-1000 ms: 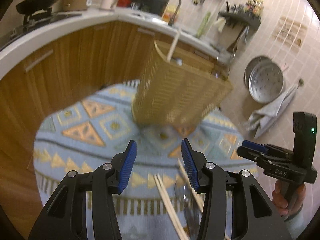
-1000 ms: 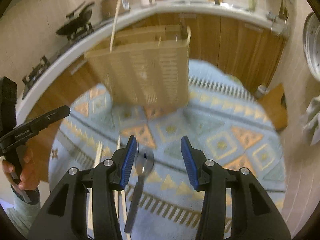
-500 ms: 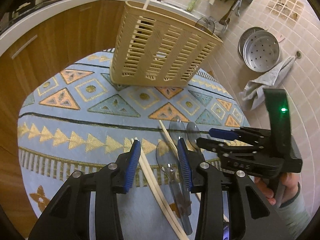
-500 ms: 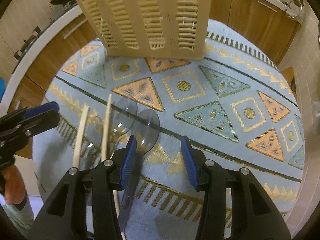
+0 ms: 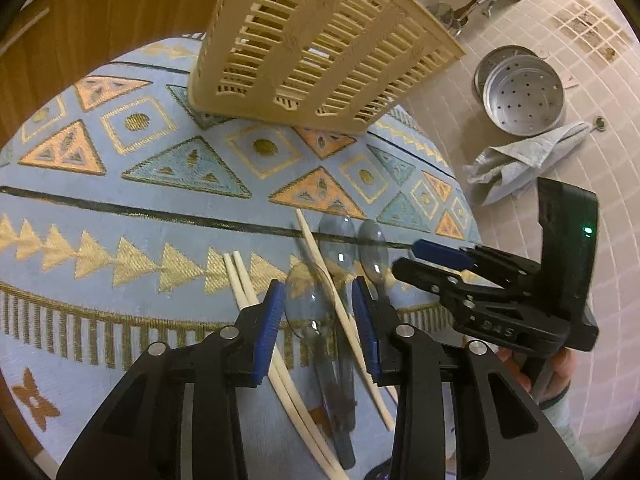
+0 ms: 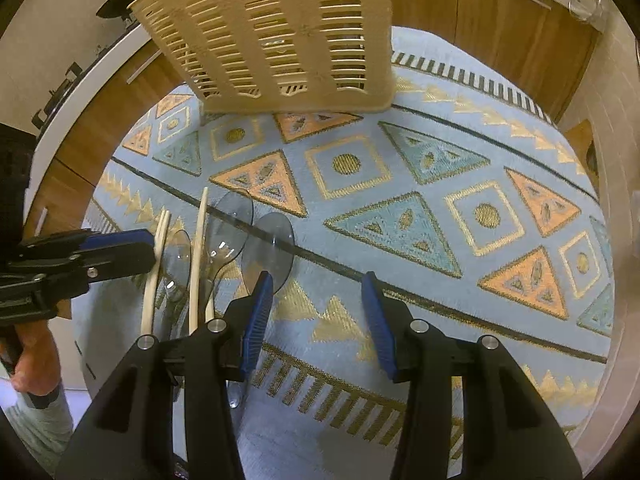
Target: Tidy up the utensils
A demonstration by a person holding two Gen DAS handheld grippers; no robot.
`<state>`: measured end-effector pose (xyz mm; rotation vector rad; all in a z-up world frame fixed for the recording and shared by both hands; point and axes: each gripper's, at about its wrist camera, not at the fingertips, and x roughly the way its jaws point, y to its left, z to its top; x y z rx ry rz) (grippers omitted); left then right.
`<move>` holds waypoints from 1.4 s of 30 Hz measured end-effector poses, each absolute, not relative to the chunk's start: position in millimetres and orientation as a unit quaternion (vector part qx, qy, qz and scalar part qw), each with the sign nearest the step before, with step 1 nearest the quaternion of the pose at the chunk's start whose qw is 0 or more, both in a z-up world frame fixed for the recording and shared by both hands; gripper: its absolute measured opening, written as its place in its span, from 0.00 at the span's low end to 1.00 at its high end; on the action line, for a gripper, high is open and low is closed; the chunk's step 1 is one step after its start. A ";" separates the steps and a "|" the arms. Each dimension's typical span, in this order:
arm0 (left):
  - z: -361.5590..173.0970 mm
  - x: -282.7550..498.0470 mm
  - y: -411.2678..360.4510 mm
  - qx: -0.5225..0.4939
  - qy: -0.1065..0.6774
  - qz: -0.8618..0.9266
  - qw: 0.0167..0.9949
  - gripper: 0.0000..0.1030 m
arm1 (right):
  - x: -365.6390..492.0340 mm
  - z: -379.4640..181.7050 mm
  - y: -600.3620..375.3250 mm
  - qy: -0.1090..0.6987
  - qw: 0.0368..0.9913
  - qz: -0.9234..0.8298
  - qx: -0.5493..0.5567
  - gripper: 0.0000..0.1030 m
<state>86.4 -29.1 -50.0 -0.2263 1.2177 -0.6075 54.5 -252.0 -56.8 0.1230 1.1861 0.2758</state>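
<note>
Three clear grey plastic spoons (image 5: 310,312) and several pale chopsticks (image 5: 340,304) lie together on the patterned blue tablecloth (image 5: 160,208). A beige slotted utensil basket (image 5: 316,44) stands at the far side. My left gripper (image 5: 318,308) is open, low over the nearest spoon bowl and one chopstick. My right gripper (image 6: 318,304) is open and empty over bare cloth, just right of the spoons (image 6: 268,248) and chopsticks (image 6: 198,256). The basket (image 6: 280,36) also shows in the right wrist view.
Wooden cabinets (image 6: 500,40) curve behind the table. A perforated metal steamer tray (image 5: 524,92) and a grey cloth (image 5: 524,160) lie on the tiled floor at right. A stove with a pan (image 6: 124,0) sits on the counter at far left.
Both grippers have come down and forward toward the utensils. The left gripper now straddles a spoon bowl and a chopstick. The right gripper has closed in beside the spoons.
</note>
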 end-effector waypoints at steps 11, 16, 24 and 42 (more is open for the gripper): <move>-58.5 69.2 -62.0 0.014 0.588 -0.277 0.760 0.32 | 63.1 -58.4 -252.5 0.582 0.797 0.146 0.070 0.41; -58.0 65.7 -76.3 0.053 0.584 -0.275 0.762 0.33 | 69.5 -58.4 -241.1 0.591 0.791 0.146 0.054 0.41; -58.1 59.3 -74.5 0.081 0.573 -0.277 0.767 0.33 | 74.8 -60.4 -212.0 0.597 0.790 0.140 0.006 0.41; -63.4 70.4 -109.6 0.146 0.549 -0.246 0.786 0.30 | 80.4 -71.5 -191.0 0.591 0.796 0.113 -0.067 0.26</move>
